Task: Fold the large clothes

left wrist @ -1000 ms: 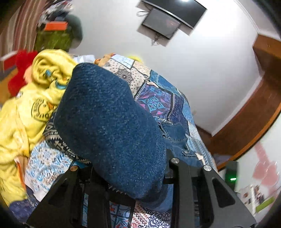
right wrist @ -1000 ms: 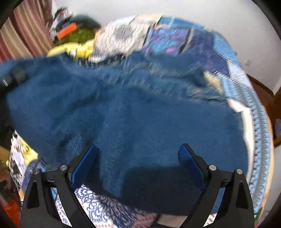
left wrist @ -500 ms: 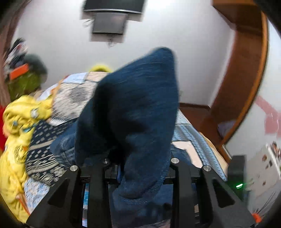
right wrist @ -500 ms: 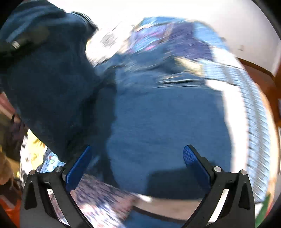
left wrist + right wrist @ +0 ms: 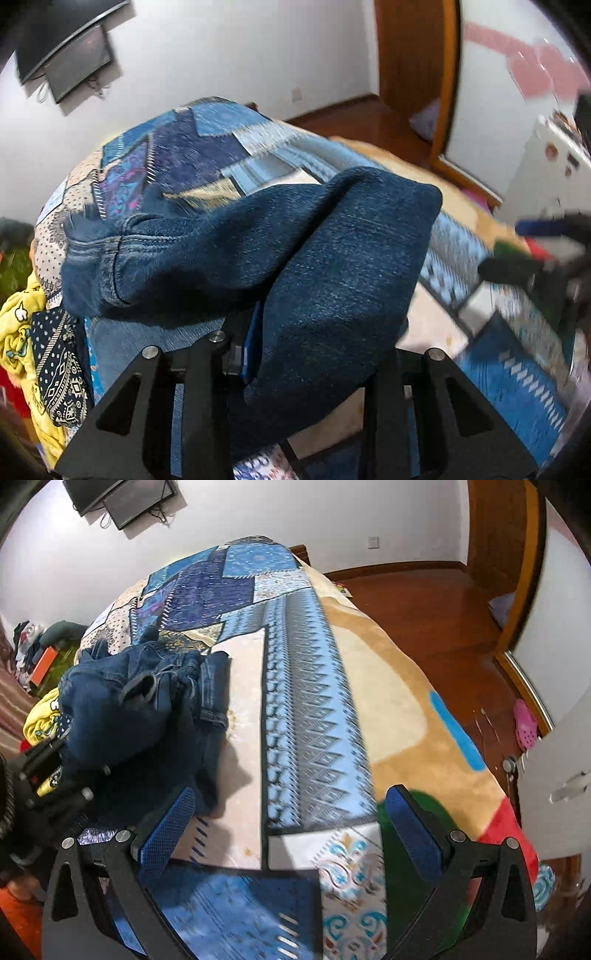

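Our left gripper (image 5: 306, 354) is pinching a thick fold of the jeans (image 5: 258, 258); denim fills the gap btw the jaws & drapes over them. One blue pad shows at the left edge of the fold, the other is hidden by cloth. Our right gripper (image 5: 288, 834) is spread wide w/ nothing btw its two blue pads, having just opened further; it hangs over the bedspread (image 5: 295, 709), not touching the denim.

Count: one pair of jeans, bunched in a heap on the left part of the bed, waistband & belt loops up top in the right wrist view. One yellow garment (image 5: 18, 332) lies just beside the heap at the bed's left edge, w/ a dark patterned cloth (image 5: 62, 365) over it. Two dark screens (image 5: 122, 494) on the far wall. One pink shoe (image 5: 524, 723) on the wood floor.

Room: the centre & right of the bedspread lie bare in front of the right gripper. A tan blanket (image 5: 391, 686) runs along the bed's right edge, then floor. Left edge is crowded by the yellow garment & clutter beyond, blurred.
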{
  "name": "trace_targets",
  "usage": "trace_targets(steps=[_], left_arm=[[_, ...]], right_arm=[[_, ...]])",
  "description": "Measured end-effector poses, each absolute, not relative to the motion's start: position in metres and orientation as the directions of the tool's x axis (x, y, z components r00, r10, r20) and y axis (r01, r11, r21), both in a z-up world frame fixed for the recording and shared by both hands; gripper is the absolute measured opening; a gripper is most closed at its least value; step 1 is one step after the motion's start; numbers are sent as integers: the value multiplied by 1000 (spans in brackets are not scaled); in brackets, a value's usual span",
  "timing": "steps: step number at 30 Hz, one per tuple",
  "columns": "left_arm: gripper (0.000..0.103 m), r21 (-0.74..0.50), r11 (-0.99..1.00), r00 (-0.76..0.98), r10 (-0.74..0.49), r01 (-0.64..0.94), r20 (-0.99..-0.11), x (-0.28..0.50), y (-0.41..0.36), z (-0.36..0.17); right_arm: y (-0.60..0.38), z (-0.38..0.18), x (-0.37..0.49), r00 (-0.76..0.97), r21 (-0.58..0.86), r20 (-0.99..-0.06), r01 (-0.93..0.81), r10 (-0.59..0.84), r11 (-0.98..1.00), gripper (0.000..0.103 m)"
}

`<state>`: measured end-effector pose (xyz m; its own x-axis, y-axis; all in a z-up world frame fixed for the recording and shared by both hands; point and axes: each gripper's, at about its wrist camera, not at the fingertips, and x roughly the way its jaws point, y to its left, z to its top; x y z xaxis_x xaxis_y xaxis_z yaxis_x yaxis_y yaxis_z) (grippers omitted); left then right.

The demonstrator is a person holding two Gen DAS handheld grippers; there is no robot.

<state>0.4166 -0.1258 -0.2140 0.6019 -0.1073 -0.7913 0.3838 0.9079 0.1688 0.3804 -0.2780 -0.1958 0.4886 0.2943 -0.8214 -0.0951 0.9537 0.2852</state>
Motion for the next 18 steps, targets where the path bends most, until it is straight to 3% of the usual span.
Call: trace_targets(steps=[5, 12, 16, 18], left_arm=[[43, 102, 868, 485, -170, 486, -858, 405, -121, -227], [57, 22, 883, 452, -219, 470, -864, 390, -109, -211], [86, -33, 908, 459, -242, 418, -855, 377, -86, -191], [89, -65, 928, 499, -256, 367, -828, 368, -60, -176]], right_arm=[[-280, -191, 378, 494, 289, -817, -98, 299, 952, 103], [-272, -167, 374, 534, 270, -789, -142, 303, 952, 103], [-264, -151, 368, 563, 247, -770, -172, 301, 954, 103], [-256, -143, 366, 574, 234, -760, -197, 305, 952, 103]])
